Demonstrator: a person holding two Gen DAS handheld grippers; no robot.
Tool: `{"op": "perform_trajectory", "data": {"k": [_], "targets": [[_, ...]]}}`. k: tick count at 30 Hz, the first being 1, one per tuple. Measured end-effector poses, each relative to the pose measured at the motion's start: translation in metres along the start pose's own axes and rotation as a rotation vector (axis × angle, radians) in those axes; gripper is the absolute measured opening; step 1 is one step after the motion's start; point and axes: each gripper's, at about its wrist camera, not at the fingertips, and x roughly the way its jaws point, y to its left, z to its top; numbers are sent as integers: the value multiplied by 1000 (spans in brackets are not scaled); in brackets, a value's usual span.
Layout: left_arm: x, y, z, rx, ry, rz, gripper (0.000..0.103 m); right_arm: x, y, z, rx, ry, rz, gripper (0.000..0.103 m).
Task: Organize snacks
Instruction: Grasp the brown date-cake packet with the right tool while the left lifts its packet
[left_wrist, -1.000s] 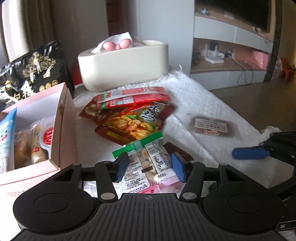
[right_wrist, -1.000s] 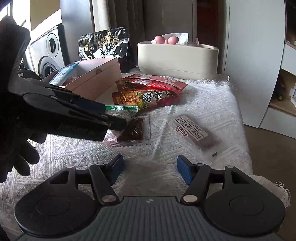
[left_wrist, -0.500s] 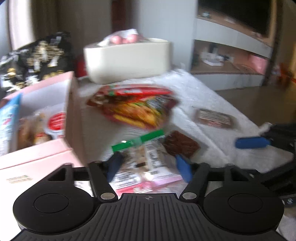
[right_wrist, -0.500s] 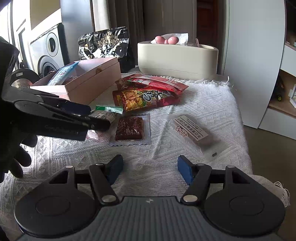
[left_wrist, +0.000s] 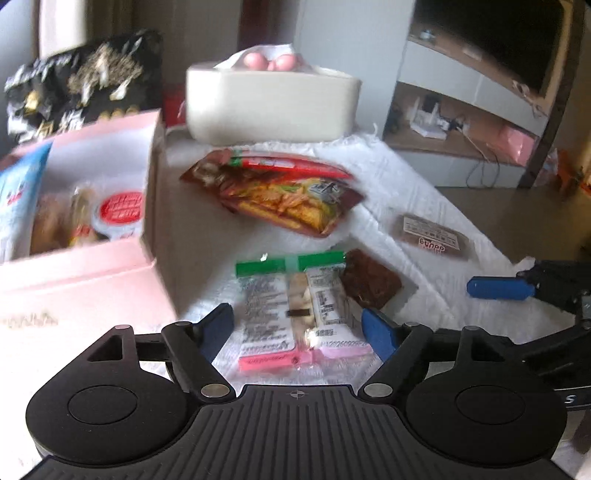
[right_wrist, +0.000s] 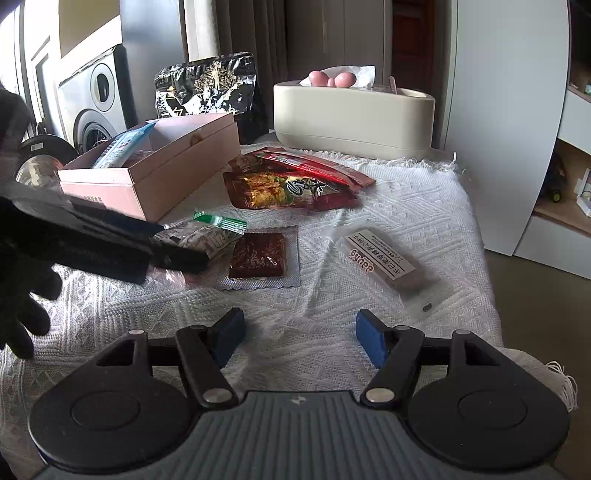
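Probably a home living space: washing machine (right_wrist: 94, 99), curtains (right_wrist: 306, 48), tissue box (right_wrist: 354, 114), TV shelf (left_wrist: 476, 110).

white cloth (right_wrist: 424, 206), pink box (right_wrist: 177, 177), snack packets (right_wrist: 291, 184)

A strip of bare white tablecloth (right_wrist: 295, 332) lies open ahead of the right gripper (right_wrist: 299, 338), whose jaws stand apart over nothing. Farther on, the flat dark-red packet (right_wrist: 258, 256) and the brown wrapped bar (right_wrist: 384, 260) leave a clear lane of cloth between them. To the left, the pink box (right_wrist: 162, 177) walls off that side, and the left gripper (left_wrist: 297, 326) straddles the green-topped clear packet (left_wrist: 291, 295) just beside it. The 2 red snack bags (right_wrist: 295, 181) and the cream tissue holder (right_wrist: 354, 114) block the far end.
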Motion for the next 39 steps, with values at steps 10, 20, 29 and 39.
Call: {"op": "perform_trajectory", "data": {"k": [10, 20, 29, 39], "targets": [[-13, 15, 2, -38, -34, -84, 61, 7, -4, 4, -15, 47, 58, 84], [-95, 52, -33, -124, -122, -48, 57, 10, 6, 22, -14, 138, 44, 87], [-114, 81, -62, -234, -160, -86, 55, 23, 40, 56, -21, 42, 57, 77], [-127, 88, -68, -246, -183, -100, 54, 40, 45, 65, -26, 71, -41, 38]]}}
